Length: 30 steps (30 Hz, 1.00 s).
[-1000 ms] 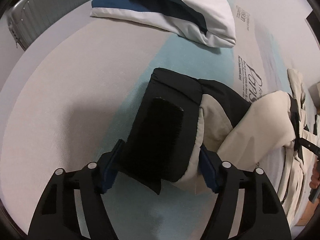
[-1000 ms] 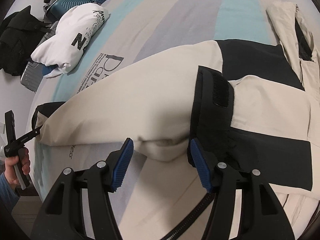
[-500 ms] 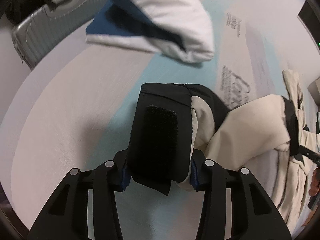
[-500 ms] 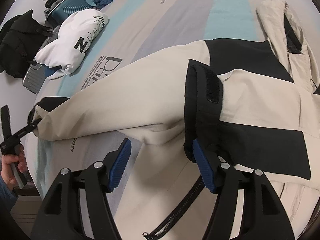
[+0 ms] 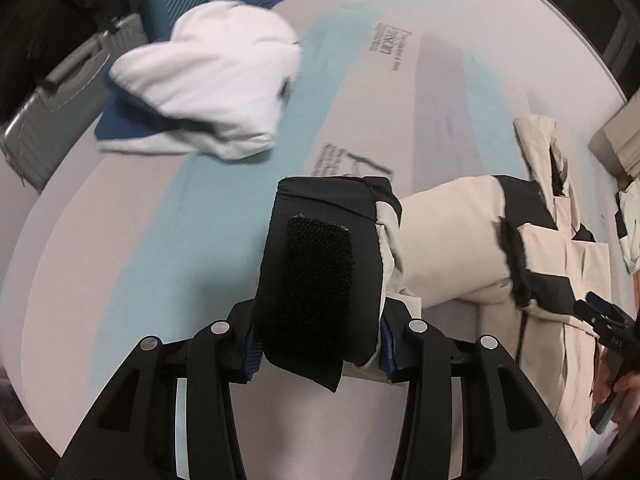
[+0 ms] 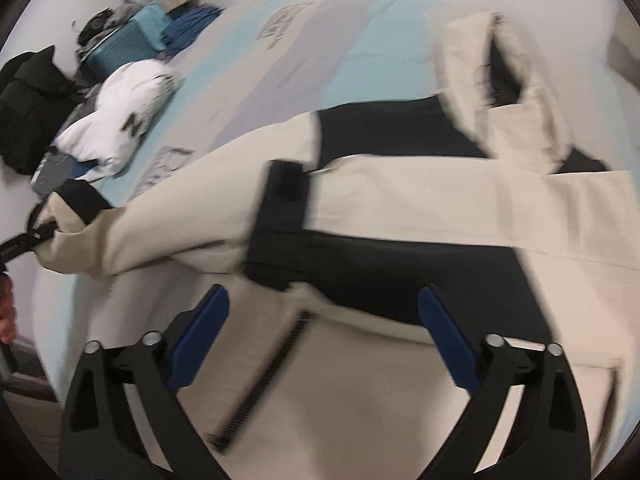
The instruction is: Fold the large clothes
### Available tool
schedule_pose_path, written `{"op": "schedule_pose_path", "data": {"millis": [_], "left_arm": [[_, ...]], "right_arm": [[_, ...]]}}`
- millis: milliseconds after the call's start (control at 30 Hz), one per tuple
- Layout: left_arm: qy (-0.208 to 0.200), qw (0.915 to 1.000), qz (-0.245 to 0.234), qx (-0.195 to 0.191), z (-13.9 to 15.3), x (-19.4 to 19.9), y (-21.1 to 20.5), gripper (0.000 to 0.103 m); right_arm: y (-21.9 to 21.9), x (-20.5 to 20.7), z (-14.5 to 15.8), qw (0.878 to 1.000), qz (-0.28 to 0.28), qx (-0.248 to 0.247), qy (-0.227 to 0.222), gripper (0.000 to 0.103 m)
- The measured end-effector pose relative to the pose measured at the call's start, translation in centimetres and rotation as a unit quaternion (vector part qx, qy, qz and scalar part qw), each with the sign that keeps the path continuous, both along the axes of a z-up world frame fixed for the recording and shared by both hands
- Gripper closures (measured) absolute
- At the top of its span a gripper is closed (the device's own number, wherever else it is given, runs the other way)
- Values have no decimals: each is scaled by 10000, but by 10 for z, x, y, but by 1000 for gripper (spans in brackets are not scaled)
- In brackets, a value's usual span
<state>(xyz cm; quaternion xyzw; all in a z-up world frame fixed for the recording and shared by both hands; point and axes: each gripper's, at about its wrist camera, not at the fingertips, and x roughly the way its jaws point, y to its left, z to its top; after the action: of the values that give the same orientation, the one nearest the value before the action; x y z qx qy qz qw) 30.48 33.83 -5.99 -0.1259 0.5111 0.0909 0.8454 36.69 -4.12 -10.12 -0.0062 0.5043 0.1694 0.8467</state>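
A beige and black jacket (image 6: 420, 196) lies spread on the mattress (image 5: 120, 240). My left gripper (image 5: 316, 354) is shut on the black cuff (image 5: 320, 264) of one sleeve, which has a velcro strip, and holds it above the mattress; the beige sleeve (image 5: 448, 248) trails right toward the jacket body. My right gripper (image 6: 320, 332) is open and empty above the jacket's front, near the zipper (image 6: 264, 380). The other sleeve's black cuff (image 6: 280, 216) lies folded across the body. The hood (image 6: 504, 80) lies at the far right.
A folded white garment (image 5: 216, 84) on a blue one sits at the mattress's far left. Suitcases (image 5: 64, 92) and dark clothes stand beyond that edge. A box (image 5: 616, 140) stands at the far right. The right gripper shows at the left view's right edge (image 5: 600, 316).
My left gripper closed on the sleeve cuff and lifted it. My right gripper opened wide and drew back from the other cuff over the jacket front.
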Motion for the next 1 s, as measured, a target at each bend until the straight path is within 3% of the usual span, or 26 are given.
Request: {"op": "schedule_pose_path", "data": {"millis": [367, 467, 567, 800, 1000], "left_arm": [[-189, 9992, -300, 198, 24, 44, -118, 60], [-211, 9991, -341, 133, 25, 55, -142, 60], [-287, 9991, -262, -192, 25, 67, -167, 60], [-296, 9971, -676, -202, 21, 91, -252, 60], [-317, 9946, -939, -308, 17, 109, -315, 60]], "right_arm": [[-124, -7, 19, 9985, -523, -22, -174, 7], [-152, -9, 16, 9977, -633, -129, -180, 7], [-183, -11, 15, 9961, -834, -220, -203, 7], [-255, -18, 8, 9908, -1346, -131, -97, 7], [-292, -23, 6, 9889, -1478, -149, -73, 7]]}}
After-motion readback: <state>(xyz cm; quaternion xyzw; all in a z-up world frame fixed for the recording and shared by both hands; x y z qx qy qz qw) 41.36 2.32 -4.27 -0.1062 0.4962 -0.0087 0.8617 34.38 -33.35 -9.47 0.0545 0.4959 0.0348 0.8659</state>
